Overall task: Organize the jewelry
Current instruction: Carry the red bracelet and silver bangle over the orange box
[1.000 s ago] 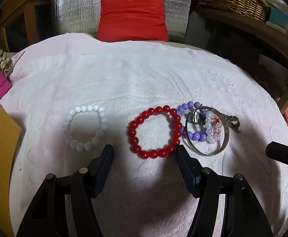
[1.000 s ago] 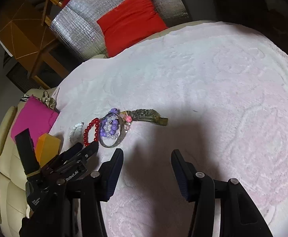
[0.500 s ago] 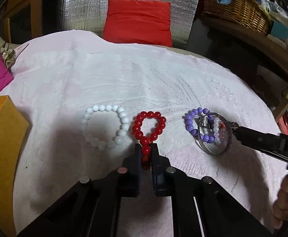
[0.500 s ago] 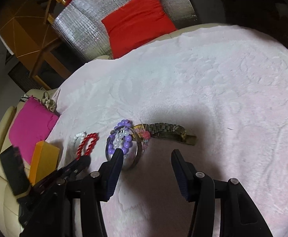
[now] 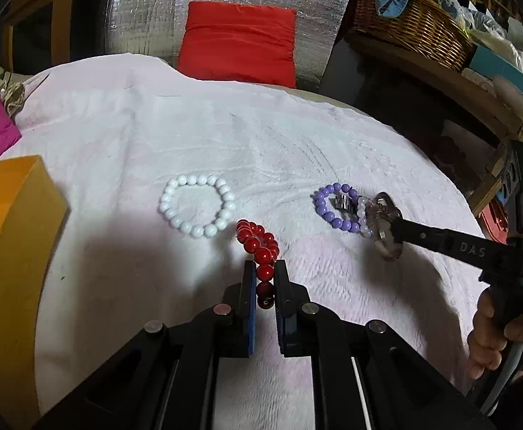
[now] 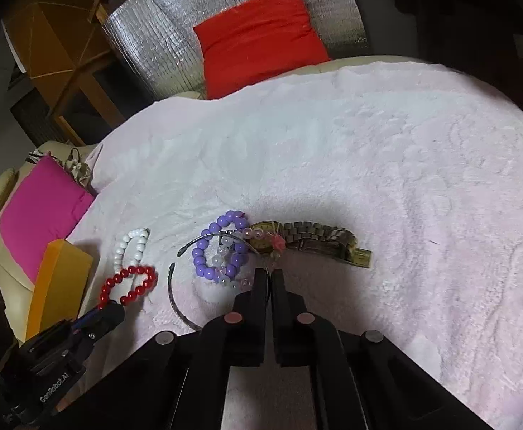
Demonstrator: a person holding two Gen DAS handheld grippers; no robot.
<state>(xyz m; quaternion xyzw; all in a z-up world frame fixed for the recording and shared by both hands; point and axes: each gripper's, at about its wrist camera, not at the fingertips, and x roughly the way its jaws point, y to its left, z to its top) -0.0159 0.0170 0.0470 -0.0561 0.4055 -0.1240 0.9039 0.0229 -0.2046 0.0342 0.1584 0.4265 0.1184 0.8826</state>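
Note:
My left gripper (image 5: 264,268) is shut on the red bead bracelet (image 5: 258,242), pinching its near end so the loop is squeezed long; it also shows in the right wrist view (image 6: 129,285). A white bead bracelet (image 5: 197,206) lies just left of it. My right gripper (image 6: 269,276) is shut on the thin silver bangle (image 6: 175,297), which rings a purple bead bracelet (image 6: 218,251) and clear beads. A gold-toned watch (image 6: 311,242) lies right of them.
An orange box (image 5: 7,251) stands at the left edge of the pale pink cloth (image 5: 261,143). A magenta cushion (image 6: 39,211) lies beyond it. A red cushion (image 5: 240,43) and a wicker basket (image 5: 408,25) sit behind the table.
The left gripper closed on the red bracelet and drew it back, squeezing its loop. The right gripper moved in and closed on the silver bangle.

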